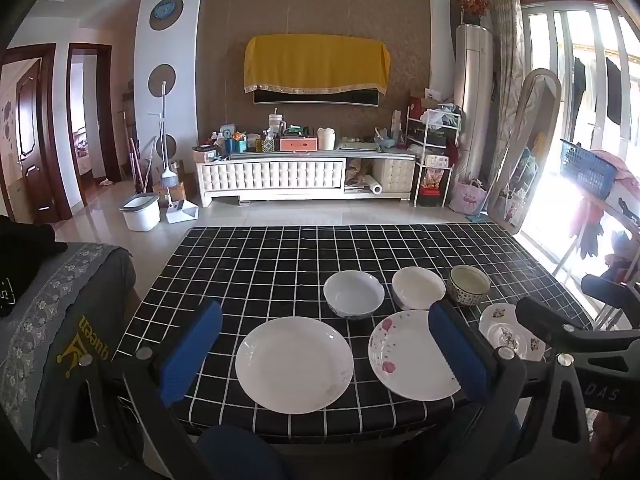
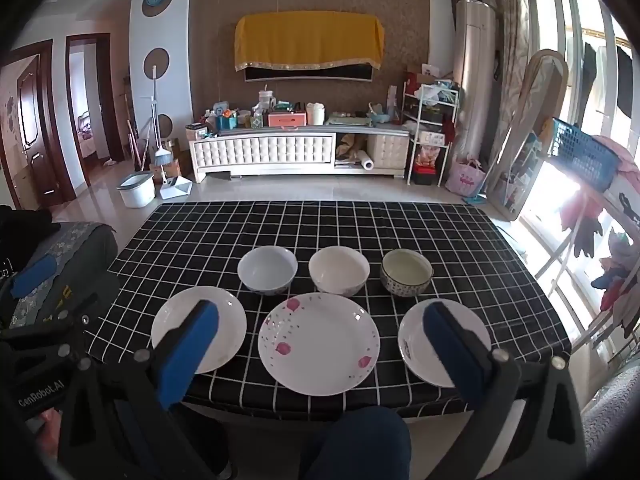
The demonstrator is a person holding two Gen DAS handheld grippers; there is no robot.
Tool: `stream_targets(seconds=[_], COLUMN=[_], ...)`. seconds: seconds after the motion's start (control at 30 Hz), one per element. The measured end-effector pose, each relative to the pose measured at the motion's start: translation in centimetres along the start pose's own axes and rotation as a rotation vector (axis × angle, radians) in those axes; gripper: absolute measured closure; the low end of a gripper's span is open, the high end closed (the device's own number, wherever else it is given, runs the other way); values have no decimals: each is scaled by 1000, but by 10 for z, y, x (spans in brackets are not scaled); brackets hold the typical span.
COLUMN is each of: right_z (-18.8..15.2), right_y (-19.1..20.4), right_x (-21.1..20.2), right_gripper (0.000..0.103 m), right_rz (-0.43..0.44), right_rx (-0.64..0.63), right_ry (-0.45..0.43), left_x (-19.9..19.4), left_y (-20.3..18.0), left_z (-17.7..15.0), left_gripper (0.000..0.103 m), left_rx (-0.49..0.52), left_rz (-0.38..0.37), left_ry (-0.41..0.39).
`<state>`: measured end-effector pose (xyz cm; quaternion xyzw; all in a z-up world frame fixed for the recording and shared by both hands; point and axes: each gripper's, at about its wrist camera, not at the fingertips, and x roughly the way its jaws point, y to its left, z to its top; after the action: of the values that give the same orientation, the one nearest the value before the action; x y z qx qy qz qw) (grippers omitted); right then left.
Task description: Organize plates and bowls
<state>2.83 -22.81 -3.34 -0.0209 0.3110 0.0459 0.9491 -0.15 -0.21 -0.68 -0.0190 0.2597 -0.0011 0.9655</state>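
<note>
Right wrist view shows me the table with its black checked cloth, and on it two rows: three bowls at the back and three plates at the front, all apart from each other. I think they are laid out flat like this so each piece can be taken alone. My right gripper hangs above the near edge with fingers spread wide and holding nothing; the pink-flowered plate lies between them in the view. Left wrist view gives the same for my left gripper: fingers released, empty, with the plain white plate in front. The white bowl, the cream bowl and the patterned bowl stand upright behind. The small plate is at the right. I judge that nothing is stacked yet, so the sorting has not begun.
</note>
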Motion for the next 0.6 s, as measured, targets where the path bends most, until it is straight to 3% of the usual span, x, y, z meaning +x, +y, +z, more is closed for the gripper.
stream_targets(seconds=[0.6], right_z=[-6], right_y=[1], right_x=[-1], right_gripper=[0], right_rz=[0], right_rx=[-2], right_ry=[3], left_x=[-4], left_y=[-1], left_z=[-4], left_gripper=[1], left_rx=[8], left_rz=[-1], left_ry=[2])
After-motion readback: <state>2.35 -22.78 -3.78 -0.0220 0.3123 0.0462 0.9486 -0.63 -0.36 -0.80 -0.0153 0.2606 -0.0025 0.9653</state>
